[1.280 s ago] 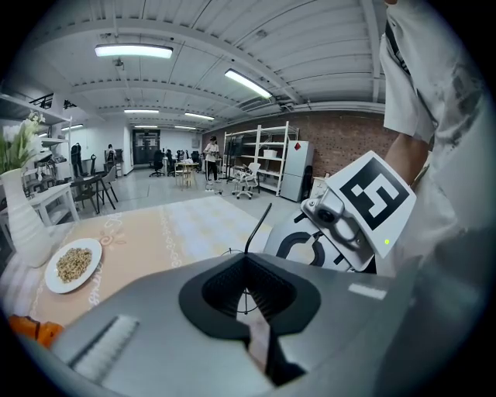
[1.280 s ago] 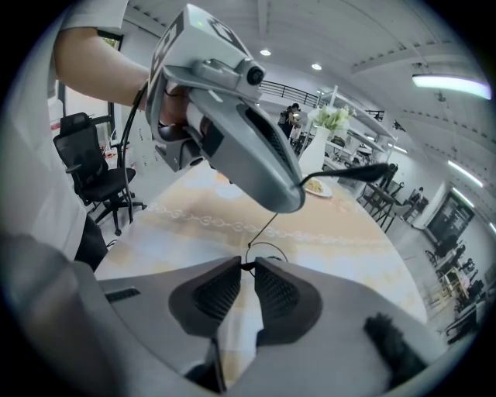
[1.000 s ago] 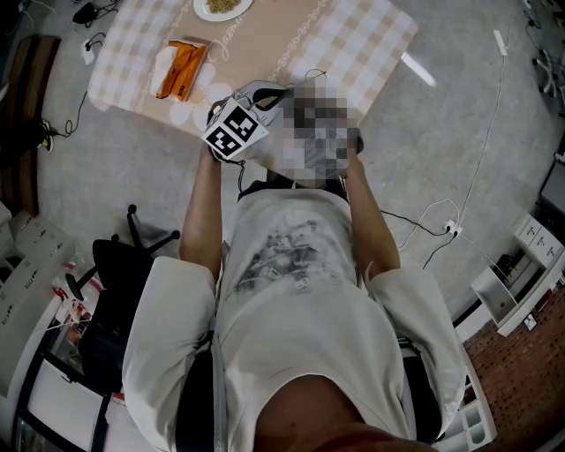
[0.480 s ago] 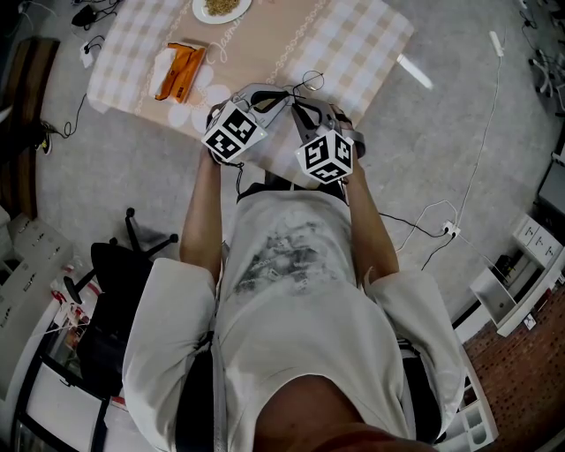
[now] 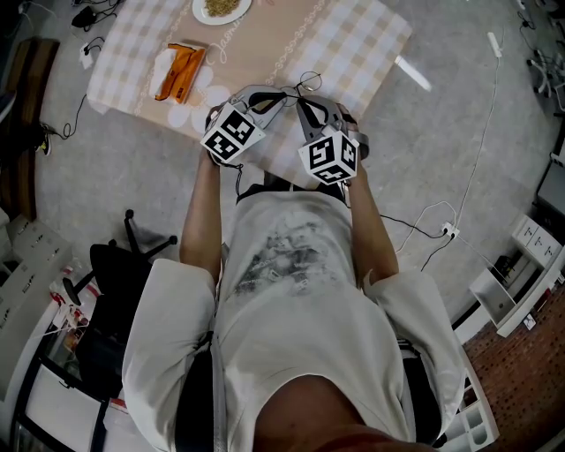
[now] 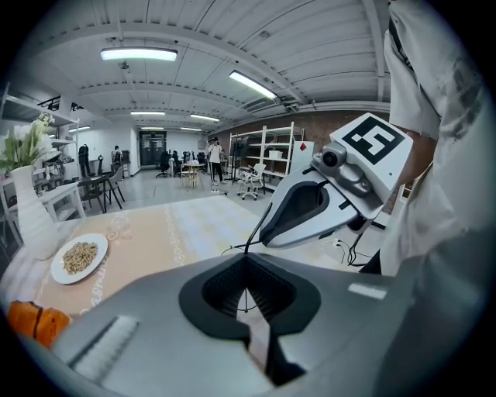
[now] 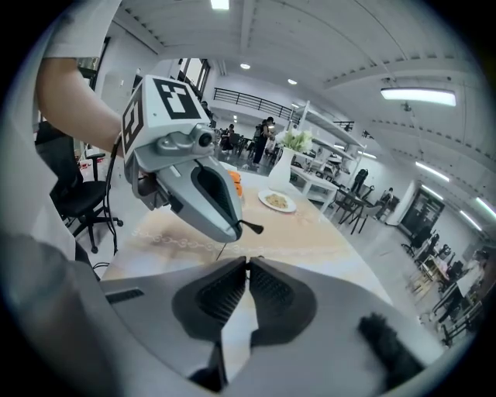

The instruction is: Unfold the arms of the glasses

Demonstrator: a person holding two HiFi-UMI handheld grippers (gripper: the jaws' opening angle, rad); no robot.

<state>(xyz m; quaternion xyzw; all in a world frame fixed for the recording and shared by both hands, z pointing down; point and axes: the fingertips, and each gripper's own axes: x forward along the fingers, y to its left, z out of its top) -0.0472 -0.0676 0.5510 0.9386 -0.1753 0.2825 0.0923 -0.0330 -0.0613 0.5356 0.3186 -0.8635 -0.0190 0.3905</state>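
Left arm: the forearm reaches forward from the body, and the hand sits hidden under the marker cube.
Left gripper: the left gripper slants forward and down towards the middle. Its jaws are pressed together on the thin black wire of the glasses.
Right arm: the forearm runs forward on the other side, roughly mirroring the left, with its own cube a little nearer the chest.
Right gripper: the right gripper angles in and down, so the two tools form a V with their tips close together. Its jaws have just been closing and their tips now all but meet. I cannot tell whether the wire is caught between them.
Glasses: they are held in the air above the near edge of the table. One thin arm runs up from the left jaws along the right gripper's tip. In the right gripper view a black end piece pokes out of the left gripper's tip.
Table: it has a checked cloth with a tan centre. A plate of food sits at the far end and an orange item on the left side, both well apart from the grippers.
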